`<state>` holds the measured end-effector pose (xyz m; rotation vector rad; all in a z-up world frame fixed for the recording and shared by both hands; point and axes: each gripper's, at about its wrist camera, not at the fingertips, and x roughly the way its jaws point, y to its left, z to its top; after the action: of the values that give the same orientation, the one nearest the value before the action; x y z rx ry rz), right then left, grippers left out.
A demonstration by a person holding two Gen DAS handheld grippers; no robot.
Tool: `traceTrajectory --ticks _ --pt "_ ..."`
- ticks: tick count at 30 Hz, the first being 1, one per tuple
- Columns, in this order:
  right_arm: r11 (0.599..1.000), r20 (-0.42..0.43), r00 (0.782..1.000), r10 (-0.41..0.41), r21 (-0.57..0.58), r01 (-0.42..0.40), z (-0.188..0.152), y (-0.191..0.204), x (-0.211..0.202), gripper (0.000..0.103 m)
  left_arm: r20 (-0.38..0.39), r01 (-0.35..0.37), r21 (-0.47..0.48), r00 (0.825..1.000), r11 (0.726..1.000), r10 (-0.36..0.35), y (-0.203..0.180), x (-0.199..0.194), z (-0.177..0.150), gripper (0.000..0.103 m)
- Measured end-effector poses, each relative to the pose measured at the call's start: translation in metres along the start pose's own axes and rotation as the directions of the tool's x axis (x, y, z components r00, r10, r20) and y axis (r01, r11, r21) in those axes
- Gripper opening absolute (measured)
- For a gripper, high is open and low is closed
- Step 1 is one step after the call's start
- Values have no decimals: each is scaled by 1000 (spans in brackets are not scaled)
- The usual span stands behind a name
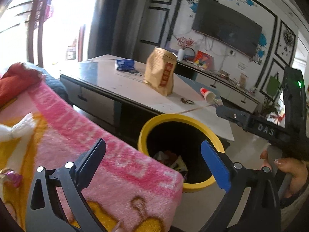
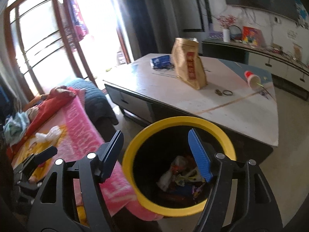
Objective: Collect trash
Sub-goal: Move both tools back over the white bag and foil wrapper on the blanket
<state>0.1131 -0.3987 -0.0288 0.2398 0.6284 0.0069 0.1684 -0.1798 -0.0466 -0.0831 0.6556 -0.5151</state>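
Landmark: yellow bin (image 2: 135, 183), black inside, on the floor between the pink blanket (image 2: 81, 127) and the low desk (image 2: 241, 116).

Left claw (image 1: 152, 162): spread wide, nothing between the fingers. Black finger (image 1: 90, 160) sits over the blanket edge just beside the bin; blue finger (image 1: 216, 166) overlaps the bin's near rim.

Right claw (image 2: 160, 154): also parted, a bit narrower than the left, nothing held. Its blue finger (image 2: 199, 156) hangs over the bin mouth; its black finger (image 2: 111, 154) is just outside the rim on the blanket side. In the left wrist view the right claw's body shows beside the bin, with a hand (image 1: 289, 172) wrapped round its grip.

Trash (image 2: 181, 176): a crumpled mix of white, red and yellow wrappers lying on the bin floor, visible in both views.

Beyond the bin, on the desk: tan paper bag (image 2: 190, 65) standing upright, red label facing the bin; blue packet (image 2: 161, 61) lying flat behind the bag; red-and-white paper cup (image 2: 252, 79) tipped on its side near the far corner; a small ring and a bit of scrap (image 2: 224, 92) between bag and bin.

On the blanket, away from the bin: a white crumpled tissue (image 2: 48, 135), plus a heap of red cloth (image 2: 52, 100) further back.
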Motion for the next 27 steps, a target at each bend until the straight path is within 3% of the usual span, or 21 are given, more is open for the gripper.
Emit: traceTrajectory --ticks 15,27 --pt "983 -29 989 148 -106 -150 -10 62 -2 64 53 -129 -117 989 985 136 60 -51 -10 96" --pt "949 -108 964 245 -178 -261 -22 118 13 64 56 -230 -218 967 948 248 111 -92 -24 96"
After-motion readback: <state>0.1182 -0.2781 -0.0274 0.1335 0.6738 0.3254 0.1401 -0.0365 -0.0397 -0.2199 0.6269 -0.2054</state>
